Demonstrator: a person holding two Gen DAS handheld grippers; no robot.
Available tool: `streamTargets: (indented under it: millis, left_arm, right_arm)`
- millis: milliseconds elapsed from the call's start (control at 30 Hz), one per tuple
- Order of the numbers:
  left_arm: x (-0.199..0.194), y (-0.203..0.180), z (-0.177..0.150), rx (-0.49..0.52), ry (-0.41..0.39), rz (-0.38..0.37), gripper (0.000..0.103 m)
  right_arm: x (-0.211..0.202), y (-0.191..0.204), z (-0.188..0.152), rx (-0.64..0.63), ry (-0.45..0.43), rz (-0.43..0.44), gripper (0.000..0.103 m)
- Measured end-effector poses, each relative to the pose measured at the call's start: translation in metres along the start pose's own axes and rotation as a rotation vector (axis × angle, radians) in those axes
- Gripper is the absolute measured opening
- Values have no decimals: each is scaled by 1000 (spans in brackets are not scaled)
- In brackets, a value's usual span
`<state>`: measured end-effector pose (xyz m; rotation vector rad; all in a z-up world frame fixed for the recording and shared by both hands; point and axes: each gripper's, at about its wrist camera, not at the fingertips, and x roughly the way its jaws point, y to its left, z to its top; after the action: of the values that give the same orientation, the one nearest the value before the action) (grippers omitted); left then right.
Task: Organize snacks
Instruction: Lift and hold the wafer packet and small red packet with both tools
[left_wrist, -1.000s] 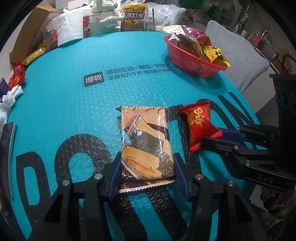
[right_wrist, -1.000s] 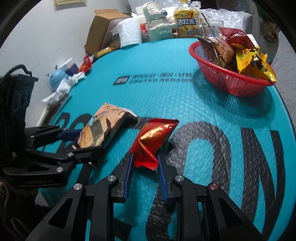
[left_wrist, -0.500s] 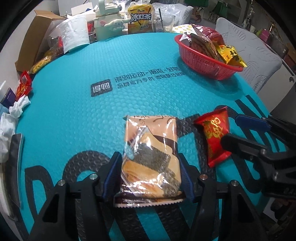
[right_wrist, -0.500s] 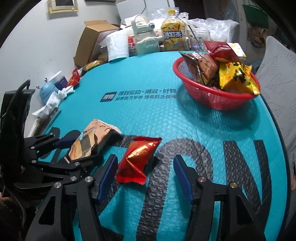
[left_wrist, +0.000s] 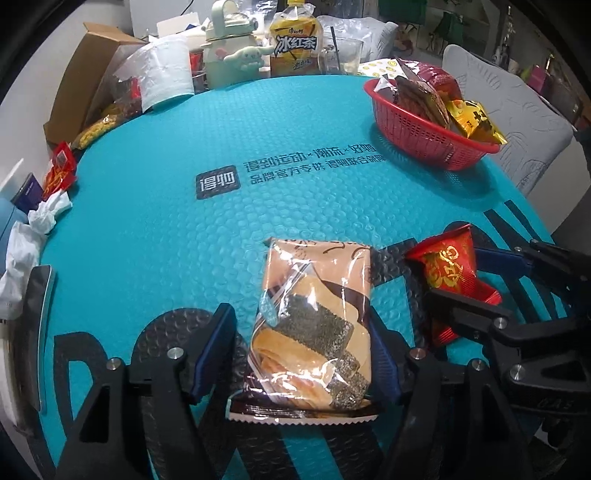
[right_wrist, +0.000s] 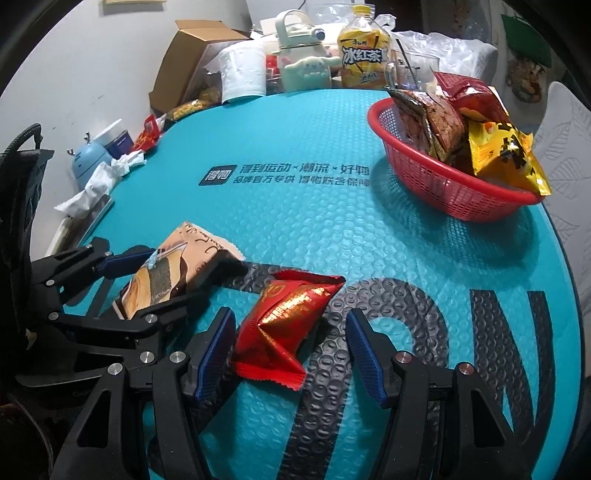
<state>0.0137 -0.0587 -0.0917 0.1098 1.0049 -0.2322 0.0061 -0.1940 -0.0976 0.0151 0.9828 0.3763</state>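
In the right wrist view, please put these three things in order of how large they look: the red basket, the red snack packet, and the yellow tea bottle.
1. red basket: it looks largest.
2. red snack packet: it lies very near the camera, so its true size may be smaller than it looks.
3. yellow tea bottle: it looks smallest, but it stands far back.

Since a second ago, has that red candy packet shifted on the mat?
Cannot tell. The red packet lies by the same black letter on the mat, but the camera moved; what changed is the right gripper, then shut on it, now open.

Tan seaweed-cracker packet (left_wrist: 314, 325) and red foil packet (right_wrist: 291, 317) lie flat beside each other on teal mat (left_wrist: 166, 236)
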Motion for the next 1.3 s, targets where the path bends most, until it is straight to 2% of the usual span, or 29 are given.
streamTargets:
  millis: [167, 267, 333, 433, 900, 1300]
  left_arm:
    - [-2, 3, -4, -8, -19, -12, 67]
    - [-4, 3, -8, -1, -47, 0, 54]
    - [-5, 4, -9, -3, -50, -7, 53]
    - [-7, 5, -8, -6, -50, -19, 51]
    - [-30, -8, -7, 25, -112, -99, 51]
    - [-47, -28, 2, 73, -160, -168, 51]
  right_arm:
    - [2, 0, 1, -3, 1, 0, 62]
    - [3, 3, 0, -20, -1, -20, 58]
    - [4, 6, 0, -34, -6, -25, 43]
    - [3, 7, 0, -36, -11, -12, 36]
    - [-17, 9, -7, -4, -48, 63, 35]
    - [-47, 5, -16, 34, -91, 57, 35]
